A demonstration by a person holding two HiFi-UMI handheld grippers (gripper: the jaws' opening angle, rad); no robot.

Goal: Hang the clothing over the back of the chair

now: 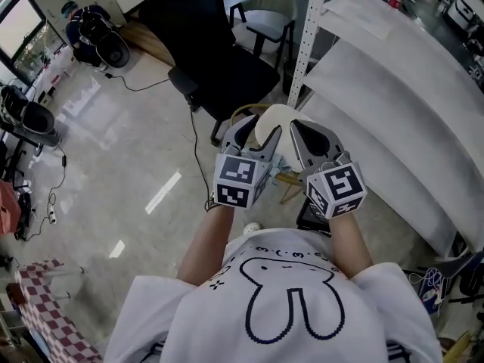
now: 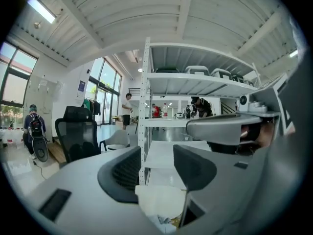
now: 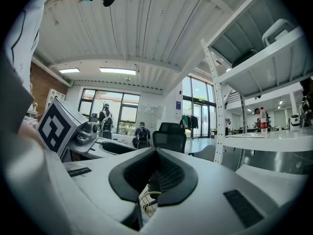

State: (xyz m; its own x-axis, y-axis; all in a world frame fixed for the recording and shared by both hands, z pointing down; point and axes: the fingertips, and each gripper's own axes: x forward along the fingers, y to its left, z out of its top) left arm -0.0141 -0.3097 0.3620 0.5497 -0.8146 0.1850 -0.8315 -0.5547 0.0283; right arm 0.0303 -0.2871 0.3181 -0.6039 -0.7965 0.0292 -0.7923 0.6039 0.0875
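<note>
Nearest, left claw (image 1: 257, 131) released, right claw (image 1: 302, 131) clenched; I see no clothing held. Prob. pale chair back (image 1: 274, 118) lies 12 o'clock btwn both tips, equally near.

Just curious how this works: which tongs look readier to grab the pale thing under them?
Probably the left tongs: open, with the pale thing below their gap. The right tongs are shut.

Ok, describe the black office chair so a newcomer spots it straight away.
Start at the white metal shelving unit along the room's right side. Just left of its perforated upright stands the black high-backed office chair. Unlike the pale armchair with black legs beyond it, it is entirely black, with a tall back and headrest.
</note>
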